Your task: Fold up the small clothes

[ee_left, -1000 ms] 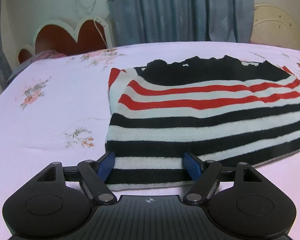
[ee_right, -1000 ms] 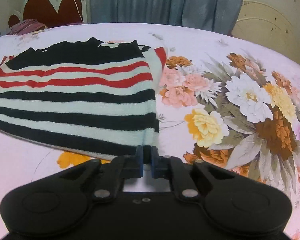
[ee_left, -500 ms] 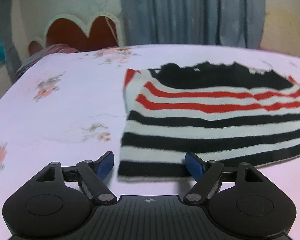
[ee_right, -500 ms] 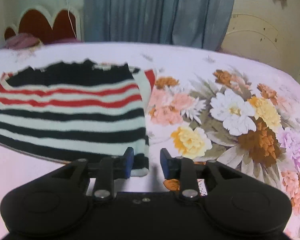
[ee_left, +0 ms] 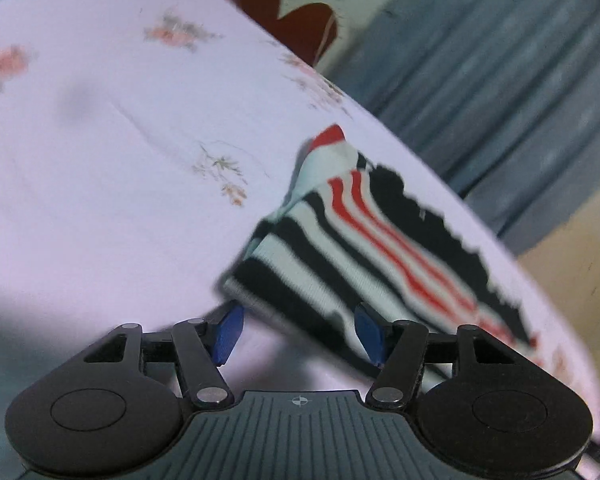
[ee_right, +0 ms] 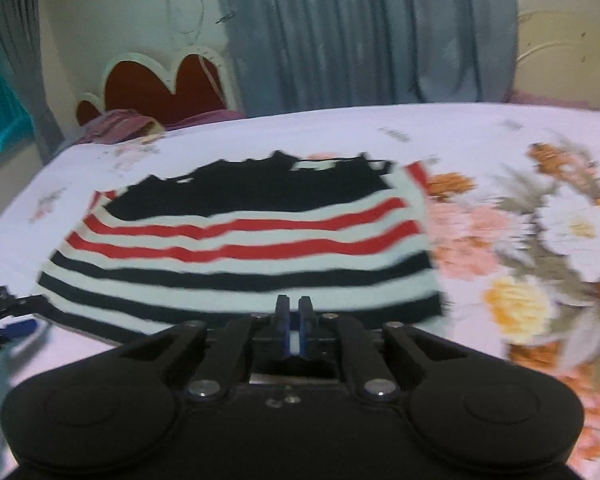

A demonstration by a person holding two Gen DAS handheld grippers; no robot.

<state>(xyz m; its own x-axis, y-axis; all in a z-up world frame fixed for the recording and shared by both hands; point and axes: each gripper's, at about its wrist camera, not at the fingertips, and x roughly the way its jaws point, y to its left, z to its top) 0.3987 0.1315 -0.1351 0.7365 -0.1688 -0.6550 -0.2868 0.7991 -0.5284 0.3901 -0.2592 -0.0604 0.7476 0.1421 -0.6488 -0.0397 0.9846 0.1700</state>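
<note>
- The bed [ee_right: 228, 136], covered by a pale sheet with small flower sprigs on its left part and large printed blossoms on its right, is filling most of both views; in the left wrist view it [ee_left: 100, 140] is appearing strongly tilted and blurred.
- A grey-blue curtain [ee_right: 360, 32] is hanging behind the far side of the bed, and a red scalloped headboard [ee_right: 160, 84] with a cream border is standing to its left against the wall.
- The folded striped sweater [ee_right: 244, 240] is lying flat on the bed, its black band at the far edge, red and white stripes in the middle, black and white stripes at the near edge; its right edge is sitting just beside the large blossoms.
- In the left wrist view the sweater [ee_left: 364, 248] is running diagonally, its near-left corner sitting just ahead of the gripper.
- The right gripper [ee_right: 293, 326] is sitting at the sweater's near hem with its blue-padded fingers drawn almost together, only a thin slit between them; no cloth is showing in that slit.
- The left gripper [ee_left: 298, 332] is sitting with its fingers spread wide, clasping nothing, the sweater's near edge lying between and just beyond the blue pads [ee_left: 228, 334].
- The left gripper's tip [ee_right: 12, 320] is peeking in at the left edge of the right wrist view, near the sweater's near-left corner.
</note>
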